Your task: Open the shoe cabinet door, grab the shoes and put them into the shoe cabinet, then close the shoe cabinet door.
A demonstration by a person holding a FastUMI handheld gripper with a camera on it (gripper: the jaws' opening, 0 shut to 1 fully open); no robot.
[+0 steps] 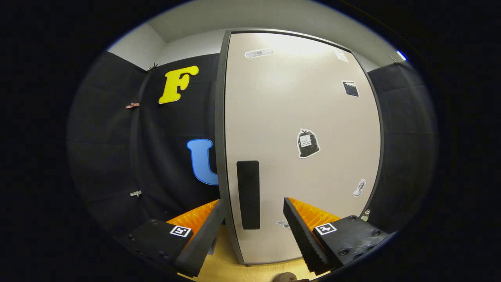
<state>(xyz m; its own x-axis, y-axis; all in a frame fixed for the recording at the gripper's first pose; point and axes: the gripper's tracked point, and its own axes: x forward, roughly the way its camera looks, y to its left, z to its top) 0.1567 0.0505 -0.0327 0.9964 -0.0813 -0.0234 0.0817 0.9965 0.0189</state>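
The shoe cabinet door is a tall beige panel with a dark frame, facing me close up. Its black vertical handle sits near the door's left edge, low down. My gripper is open, and the handle and the door's left edge stand between the two fingers, just ahead of them. The left finger is on the outer side of the door's edge; the right finger is in front of the panel. Neither pad presses on the handle. A small brown thing, perhaps a shoe tip, peeks in below the fingers.
Several stickers dot the door. Black cloth wall hangs to the left and right of the cabinet. A yellowish wooden floor lies under the fingers at the cabinet's foot.
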